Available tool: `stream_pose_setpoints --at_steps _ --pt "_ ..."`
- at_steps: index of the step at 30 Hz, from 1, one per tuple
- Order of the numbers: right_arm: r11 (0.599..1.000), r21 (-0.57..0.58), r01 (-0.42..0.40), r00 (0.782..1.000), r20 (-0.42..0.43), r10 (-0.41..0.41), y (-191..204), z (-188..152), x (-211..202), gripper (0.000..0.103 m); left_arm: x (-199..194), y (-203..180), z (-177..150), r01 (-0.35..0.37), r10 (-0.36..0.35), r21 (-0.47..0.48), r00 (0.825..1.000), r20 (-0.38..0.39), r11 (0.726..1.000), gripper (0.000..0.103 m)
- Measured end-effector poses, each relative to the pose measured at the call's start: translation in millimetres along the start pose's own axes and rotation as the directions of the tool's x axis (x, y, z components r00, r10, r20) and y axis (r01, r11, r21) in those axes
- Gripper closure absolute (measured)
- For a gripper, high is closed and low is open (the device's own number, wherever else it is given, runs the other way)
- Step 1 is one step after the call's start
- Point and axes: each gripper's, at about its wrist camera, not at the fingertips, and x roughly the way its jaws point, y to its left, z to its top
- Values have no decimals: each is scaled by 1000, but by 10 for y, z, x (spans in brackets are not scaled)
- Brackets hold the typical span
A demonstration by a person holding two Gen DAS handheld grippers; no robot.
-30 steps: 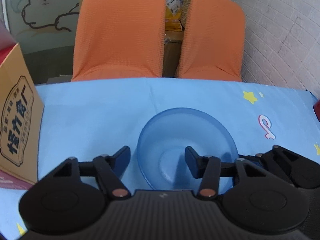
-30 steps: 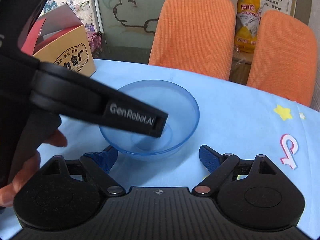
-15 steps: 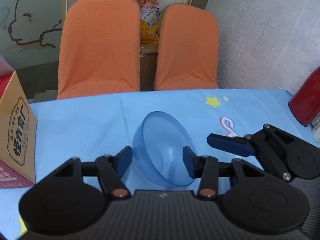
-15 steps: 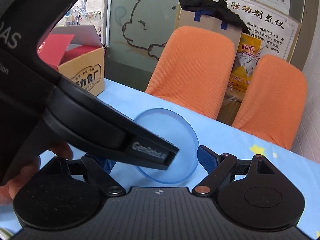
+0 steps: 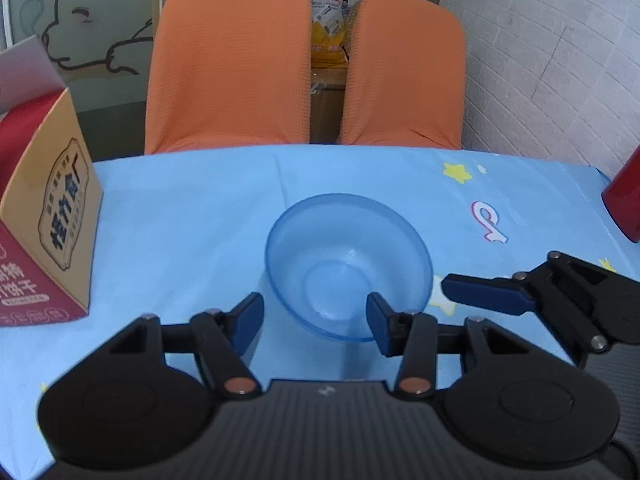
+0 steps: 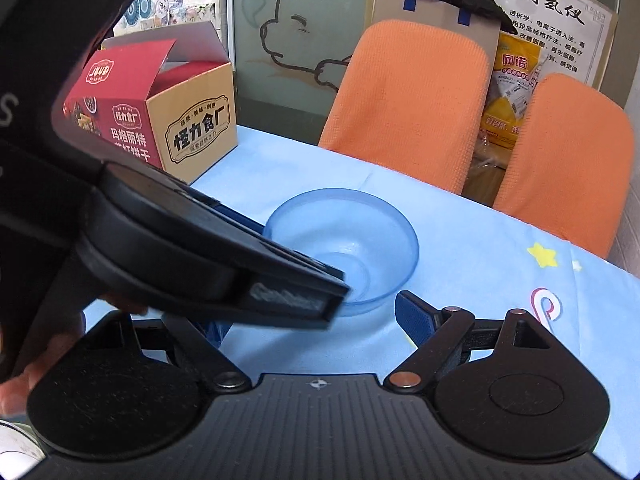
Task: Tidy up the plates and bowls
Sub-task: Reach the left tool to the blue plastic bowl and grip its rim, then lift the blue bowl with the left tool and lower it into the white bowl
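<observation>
Bowl (image 5: 348,264) upright on tablecloth (image 5: 180,216), btwn open left gripper (image 5: 316,318) jaws.

The left gripper (image 5: 316,318) is held low and level, pointing forward, its two blue-tipped fingers (image 5: 248,320) spread wide apart; the right gripper (image 6: 308,320) sits just beside it on the right, angled inward, its fingers (image 6: 414,318) likewise parted. A bare hand (image 6: 24,376) shows at the left edge of the right wrist view, wrapped round the left gripper's handle.
</observation>
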Motion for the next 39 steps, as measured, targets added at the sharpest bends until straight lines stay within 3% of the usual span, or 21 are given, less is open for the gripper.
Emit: stream_pose_setpoints --at_steps 3,12,19,21,23,29,33,37,39 --pt "1000 12 -3 1000 8 3 -83 -16 -41 29 13 136 30 14 -14 -26 1000 -2 1000 47" --pt "991 130 -4 999 -45 10 -366 -23 227 28 253 109 186 49 -50 -51 999 -19 998 46" --pt "996 90 -18 995 -92 26 -287 -30 442 25 383 109 210 48 -49 -49 998 -25 998 46" --pt "999 35 -12 998 -57 14 -243 -93 417 26 385 113 207 50 -51 -49 998 -23 998 46" --pt "998 56 -11 999 -35 13 -291 -130 389 24 372 130 188 50 -51 -52 998 -20 997 46" --pt "999 54 1 997 -72 3 -326 -29 403 24 363 122 209 45 -46 -58 999 -14 997 46" --pt "999 13 46 998 -41 -46 -277 -8 466 24 390 106 190 37 -37 -50 999 -8 998 46" --pt "998 55 2 1000 -18 -1 -338 -33 503 28 398 63 178 15 -16 -31 1000 -4 999 46" --pt "999 49 -4 1000 -4 4 -337 -34 503 34 399 33 164 -2 2 -7 1000 -3 1000 54"
